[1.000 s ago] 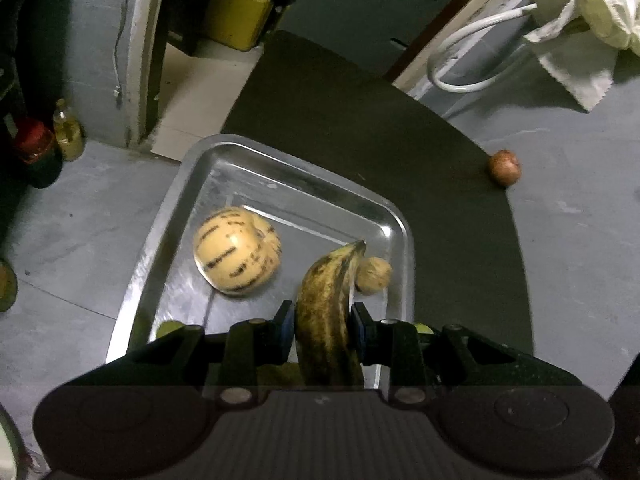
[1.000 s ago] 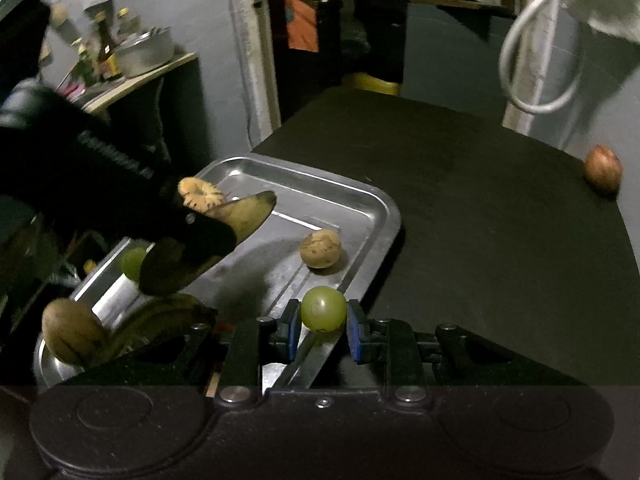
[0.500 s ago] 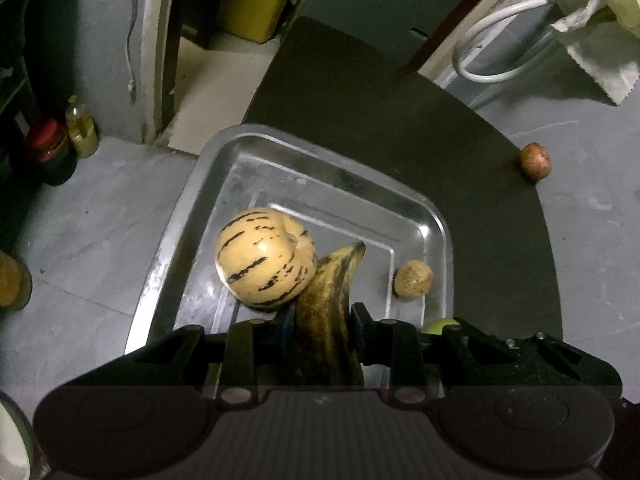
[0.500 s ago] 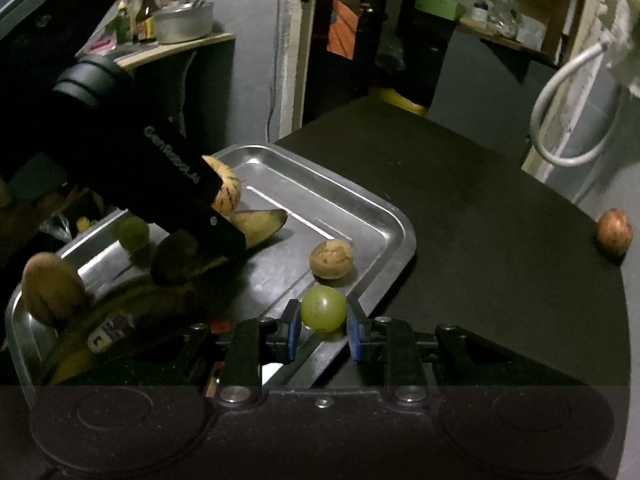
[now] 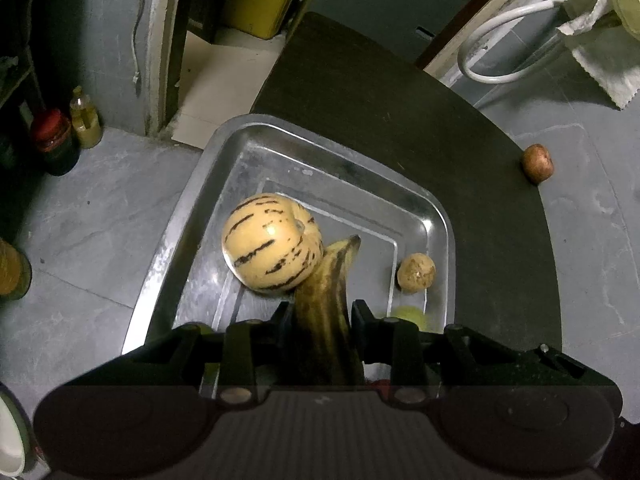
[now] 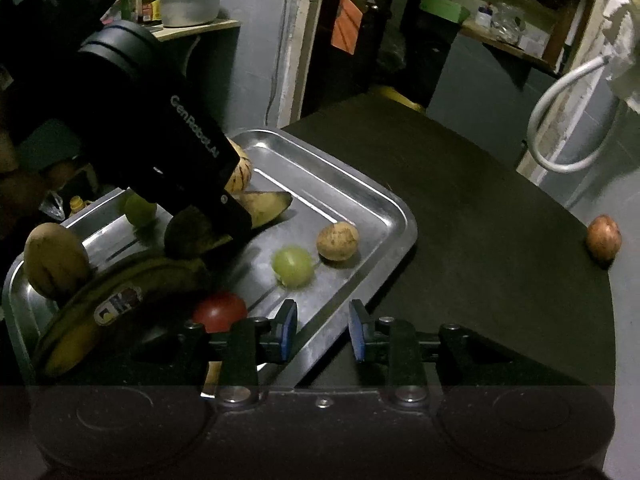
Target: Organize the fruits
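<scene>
Placement is the step I read here, both hands over the metal tray (image 6: 376, 200); my left gripper (image 5: 322, 314) has its jaws easing apart around the dark banana (image 5: 326, 292), which I judge is not yet let go, its tip ahead of the fingers and touching the striped melon (image 5: 272, 242); my right gripper (image 6: 322, 330) is spreading too, nothing between its blue pads (image 6: 289, 330), and the green grape (image 6: 292, 266) lies on the tray just ahead of them, beside a small tan fruit (image 6: 337, 241). Both grippers point steeply down over the tray's near end. Next I would let the banana settle, then go for the reddish-brown fruit (image 6: 604, 238), well off to the right at the dark table's (image 6: 500, 240) edge.
</scene>
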